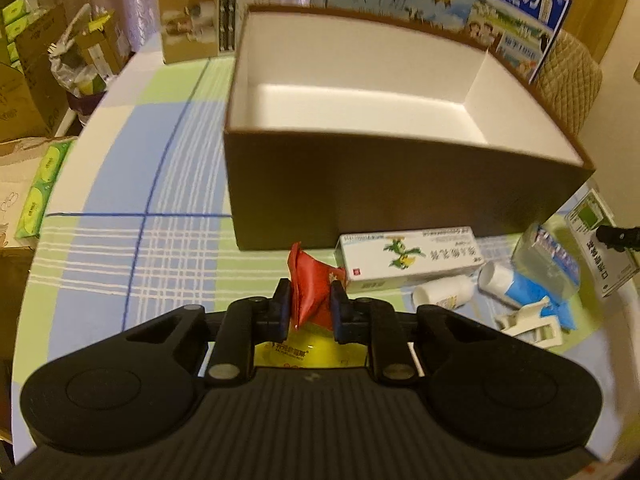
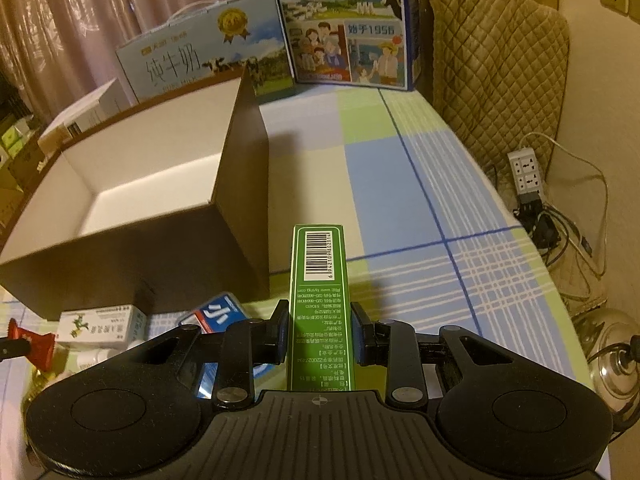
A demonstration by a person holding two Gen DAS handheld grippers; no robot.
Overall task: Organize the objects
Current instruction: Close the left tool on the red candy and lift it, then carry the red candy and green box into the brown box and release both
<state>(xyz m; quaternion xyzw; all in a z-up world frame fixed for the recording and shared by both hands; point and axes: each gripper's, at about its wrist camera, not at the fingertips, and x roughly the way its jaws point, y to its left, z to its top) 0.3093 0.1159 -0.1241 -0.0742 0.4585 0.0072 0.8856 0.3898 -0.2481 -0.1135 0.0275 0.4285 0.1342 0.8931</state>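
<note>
**A:** Left wrist view first: your left tongs (image 1: pixel 309 309) are clenched on the crumpled red foil sachet (image 1: pixel 310 292), pinched across its middle, with its top corner poking up ahead of the fingers. It looks lifted clear of the checked-cloth counter (image 1: pixel 168 208), just short of the near wall of the big brown cardboard box with the white inside (image 1: pixel 360 200).

**B:** How will that sachet behave for you?

**A:** I'd judge it light, soft and a bit slippery. It has already buckled between the pads, so it may twist or slide if you swing it fast. Holding the thicker middle, as you do now, seems safer than holding a thin edge.

**B:** And your other side?

**A:** In the right wrist view your right tongs (image 2: pixel 319 338) are closed on the long green carton with the barcode (image 2: pixel 320 280), gripped on its two long sides towards the rear, so most of its length sticks out forward. It sits beside the box's right-hand corner, outside it, and appears raised off the counter.

**B:** Stiff enough?

**A:** Thin card, probably light and fairly rigid, but it can dent if you squeeze hard. The overhanging front end could tip down.

**B:** What's left lying about?

**A:** A white carton with a green bird (image 1: pixel 408 258), a small white bottle (image 1: pixel 444 294) and a blue-and-white tube (image 1: pixel 516 286), all on the counter in front of the box. The box itself looks empty.
</note>
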